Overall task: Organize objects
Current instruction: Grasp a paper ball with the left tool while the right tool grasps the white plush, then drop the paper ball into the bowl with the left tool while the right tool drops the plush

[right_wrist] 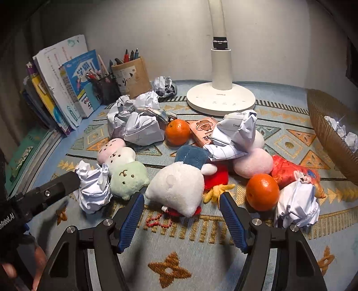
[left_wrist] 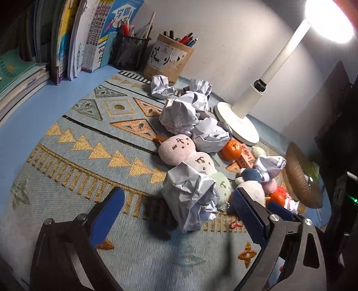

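A: The left gripper [left_wrist: 176,215] is open wide, and a crumpled paper ball [left_wrist: 191,199] stands between its 2 blue pads, but the pads do not press on it. It holds nothing. The ball lies near the front edge of the table, on the patterned cloth [left_wrist: 89,156], and it touches the green end of a 3-part plush [left_wrist: 190,161].

B: And the right gripper [right_wrist: 182,220]?

A: About half open and empty. In front of it lies the white plush [right_wrist: 176,188], not between the pads, only just beyond them.

B: How to take the paper well, in your opinion?

A: I think the left gripper should go a little lower and forward, so that the pads meet the thick middle of the ball, not its loose top. Paper is light and gives way, so a gentle closing is enough. The right pad must stay on the paper side, or it may catch the green plush too.

B: Where should it go?

A: Probably into the brown basket [right_wrist: 329,132] at the right edge of the table. The right wrist view shows paper balls already inside it; the left wrist view shows only its outer wall. The left view alone shows the lit lamp head [left_wrist: 329,20].
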Action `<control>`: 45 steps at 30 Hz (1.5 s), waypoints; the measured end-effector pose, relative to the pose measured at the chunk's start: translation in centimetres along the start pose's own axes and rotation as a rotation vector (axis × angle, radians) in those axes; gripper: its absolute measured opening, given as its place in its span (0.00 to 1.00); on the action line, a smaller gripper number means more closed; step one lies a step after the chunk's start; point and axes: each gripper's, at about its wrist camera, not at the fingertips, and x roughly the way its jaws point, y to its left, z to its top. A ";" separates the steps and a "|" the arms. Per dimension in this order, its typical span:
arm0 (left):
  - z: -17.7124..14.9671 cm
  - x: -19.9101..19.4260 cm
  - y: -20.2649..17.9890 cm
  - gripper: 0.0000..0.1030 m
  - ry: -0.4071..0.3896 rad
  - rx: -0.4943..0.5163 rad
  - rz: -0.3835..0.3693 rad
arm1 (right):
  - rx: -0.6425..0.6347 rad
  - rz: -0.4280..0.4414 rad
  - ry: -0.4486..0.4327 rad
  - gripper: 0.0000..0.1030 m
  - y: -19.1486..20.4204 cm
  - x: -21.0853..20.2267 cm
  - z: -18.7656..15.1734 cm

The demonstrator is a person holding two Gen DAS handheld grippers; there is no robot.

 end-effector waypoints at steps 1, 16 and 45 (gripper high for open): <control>0.0 0.4 -0.1 0.83 0.007 0.008 0.008 | 0.007 -0.003 0.011 0.66 0.1 0.5 0.2; -0.8 -0.4 -1.0 0.45 -0.083 0.095 -0.059 | -0.007 -0.002 -0.025 0.49 1.0 1.5 0.1; -1.5 -1.8 -1.7 0.45 -0.152 0.144 -0.087 | -0.086 -0.080 0.022 0.53 -0.5 -2.9 -5.3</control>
